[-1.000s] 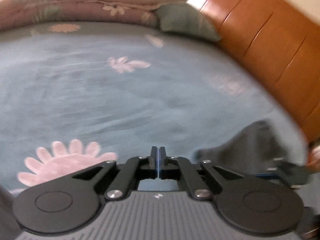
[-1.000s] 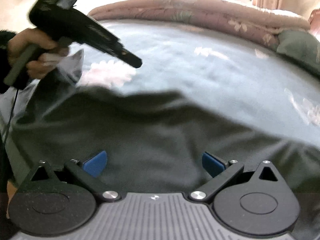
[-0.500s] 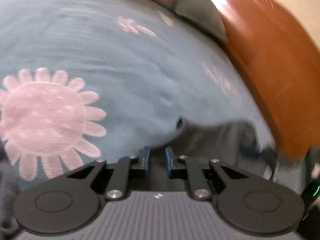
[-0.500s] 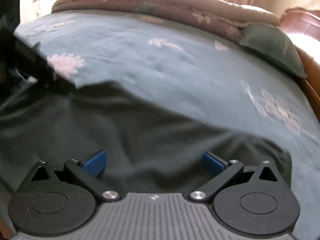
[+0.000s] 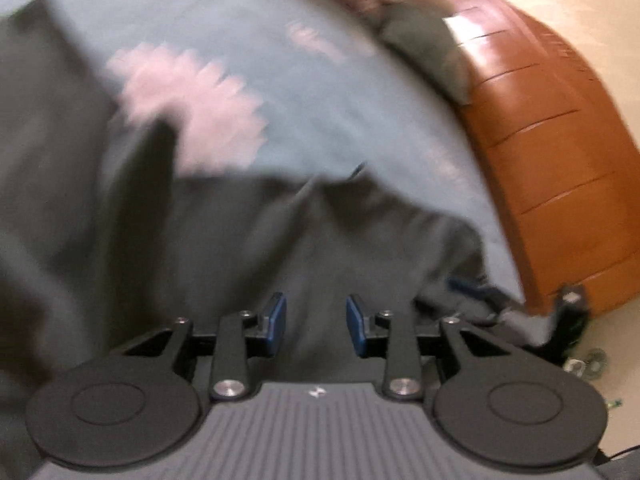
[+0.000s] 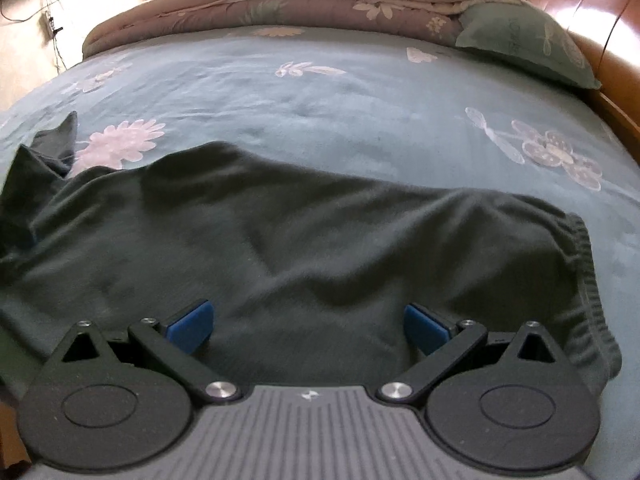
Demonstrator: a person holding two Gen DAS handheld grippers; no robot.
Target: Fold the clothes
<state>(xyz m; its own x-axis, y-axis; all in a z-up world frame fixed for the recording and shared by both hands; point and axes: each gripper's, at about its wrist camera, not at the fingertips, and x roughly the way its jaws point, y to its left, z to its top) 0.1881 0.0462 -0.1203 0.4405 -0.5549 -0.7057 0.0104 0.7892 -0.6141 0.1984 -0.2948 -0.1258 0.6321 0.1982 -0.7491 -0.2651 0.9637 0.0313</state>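
A dark grey garment (image 6: 280,240) lies spread across the near part of a blue-green bed cover (image 6: 320,100); its ribbed waistband (image 6: 588,280) is at the right. My right gripper (image 6: 308,326) is open wide and empty, just over the garment's near edge. In the blurred left wrist view the same garment (image 5: 280,240) fills the lower half. My left gripper (image 5: 316,320) is open with a narrower gap, empty, above the cloth. The other gripper (image 5: 568,320) shows dimly at the right edge.
A folded floral quilt (image 6: 320,4) and a green pillow (image 6: 528,40) lie at the bed's far end. A wooden bed frame (image 5: 560,160) runs along the right side. Pink flower prints (image 6: 120,144) mark the cover.
My left gripper has opened from shut and swung down over the garment. The garment has settled flat on the bed. My right gripper stays open and has shifted slightly.
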